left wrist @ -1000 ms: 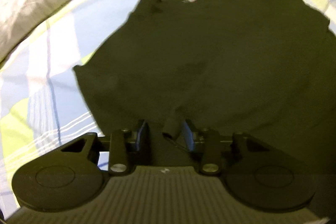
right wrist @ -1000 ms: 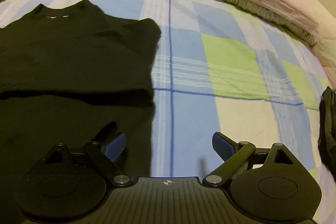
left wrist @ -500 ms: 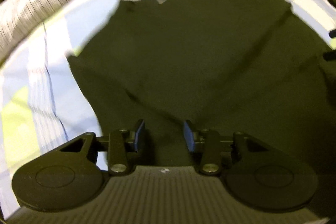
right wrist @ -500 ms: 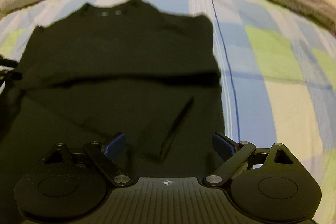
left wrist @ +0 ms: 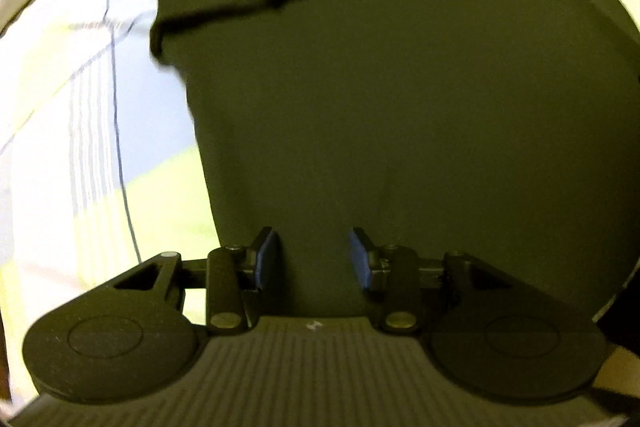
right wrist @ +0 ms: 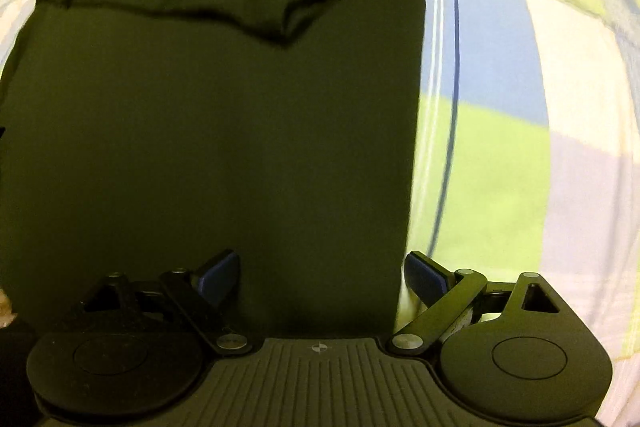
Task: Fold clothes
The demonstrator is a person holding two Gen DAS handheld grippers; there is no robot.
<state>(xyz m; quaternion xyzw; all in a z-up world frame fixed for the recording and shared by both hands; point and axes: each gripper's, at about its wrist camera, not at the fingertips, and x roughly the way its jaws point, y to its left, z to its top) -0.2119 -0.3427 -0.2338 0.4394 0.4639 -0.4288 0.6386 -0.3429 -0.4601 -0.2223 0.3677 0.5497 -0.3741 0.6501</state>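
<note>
Checked bedsheet in blue, green and white carries a dark shirt, lying flat with its sleeves folded across the chest. Left tool points down over the shirt, jaws partly apart and empty. Right tool gapes wide astride the shirt's edge, gripping nothing.

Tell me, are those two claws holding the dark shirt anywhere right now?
No. Both the left gripper and right gripper are open above the shirt on the bed, with no cloth pinched between their pads.
</note>
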